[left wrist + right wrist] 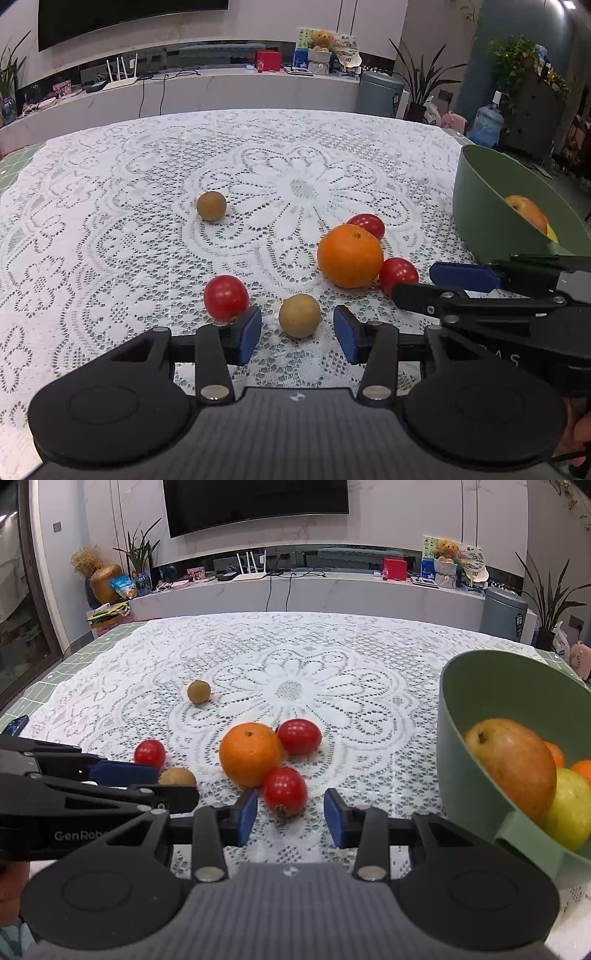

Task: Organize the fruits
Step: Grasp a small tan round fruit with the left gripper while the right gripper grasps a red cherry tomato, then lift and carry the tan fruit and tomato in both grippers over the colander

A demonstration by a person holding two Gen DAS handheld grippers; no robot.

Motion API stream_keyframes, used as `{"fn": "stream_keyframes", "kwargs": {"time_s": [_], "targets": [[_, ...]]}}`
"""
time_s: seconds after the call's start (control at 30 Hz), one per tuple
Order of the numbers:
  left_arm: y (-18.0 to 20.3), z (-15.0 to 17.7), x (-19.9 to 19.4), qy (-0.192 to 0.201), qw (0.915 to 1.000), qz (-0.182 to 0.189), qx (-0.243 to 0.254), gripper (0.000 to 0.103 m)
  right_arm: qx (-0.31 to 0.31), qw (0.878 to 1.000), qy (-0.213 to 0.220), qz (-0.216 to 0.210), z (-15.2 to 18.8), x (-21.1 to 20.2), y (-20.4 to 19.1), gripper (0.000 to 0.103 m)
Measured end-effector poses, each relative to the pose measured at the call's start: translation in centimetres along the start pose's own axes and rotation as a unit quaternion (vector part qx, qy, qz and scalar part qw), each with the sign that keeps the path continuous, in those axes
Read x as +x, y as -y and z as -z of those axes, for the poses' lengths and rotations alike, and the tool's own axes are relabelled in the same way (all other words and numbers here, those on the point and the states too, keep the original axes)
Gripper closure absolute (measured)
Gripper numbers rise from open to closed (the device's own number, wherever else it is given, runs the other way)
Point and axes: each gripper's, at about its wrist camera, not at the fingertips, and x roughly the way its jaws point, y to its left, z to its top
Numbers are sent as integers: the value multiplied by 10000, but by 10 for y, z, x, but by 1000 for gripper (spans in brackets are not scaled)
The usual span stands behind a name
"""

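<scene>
Three more bowl (476, 701) fruits (right view)

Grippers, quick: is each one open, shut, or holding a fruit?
Left gripper: open, around the brown fruit, not pressing it.
Right gripper: open, around a red tomato, not holding it.

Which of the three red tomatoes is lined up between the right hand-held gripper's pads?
The tomato in front of the orange, touching it. It sits just ahead of the right hand-held gripper; the other two lie left of and behind the orange.
</scene>
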Motion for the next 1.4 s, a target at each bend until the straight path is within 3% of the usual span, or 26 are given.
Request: {"fn": "stream_keyframes", "kwargs": {"time_s": [0.5, 0.7, 1.1, 1.4], "targets": [[6, 2, 8, 42, 9995, -134, 300, 60, -58, 9999, -77, -78, 0, 15, -2, 75], [8, 3, 7, 98, 9990, -116, 412, 75, -161, 9998, -57, -47, 1, 16, -4, 77], [14, 0, 4, 86, 9986, -221, 482, 75, -223, 9997, -71, 13, 1, 12, -6, 78], [18, -6, -16, 160, 9989, -54, 428, 75, -291, 9996, 50, -11, 0, -13, -8, 78]]}}
